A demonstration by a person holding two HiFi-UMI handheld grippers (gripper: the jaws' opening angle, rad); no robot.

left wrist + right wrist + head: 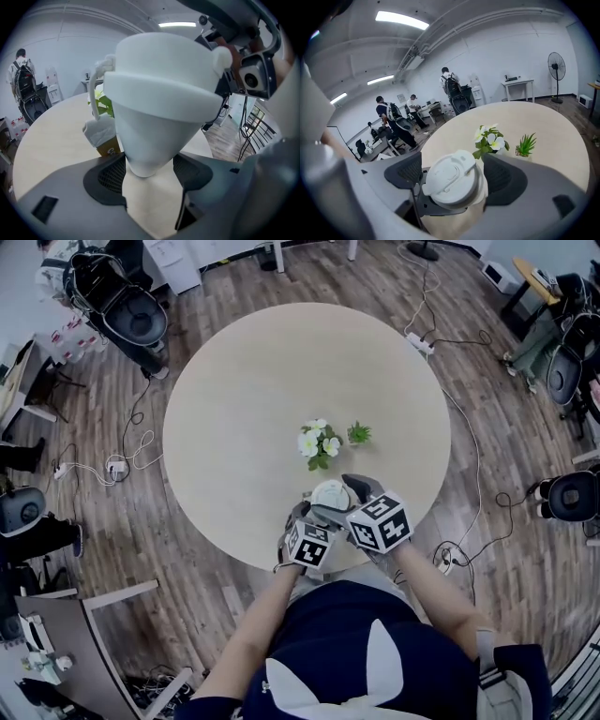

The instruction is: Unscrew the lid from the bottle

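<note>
A round pale counter (281,362) is standing on a wood-plank floor (487,521) strewn with cables, with office chairs around the room's edges. Near the counter's 6 o'clock edge, a white bottle (159,108) is being held between both tools. The left claw (149,171) is clamping the bottle's narrow lower end, both pads pressing its sides. The right claw (454,180) is closing round the white lid (451,178), which is sitting on the bottle, one pad at 9 o'clock and one at 3. Just beyond the bottle, toward 12 o'clock, white flowers (319,442) are standing, with a small green plant (358,433) at their 3 o'clock.
</note>
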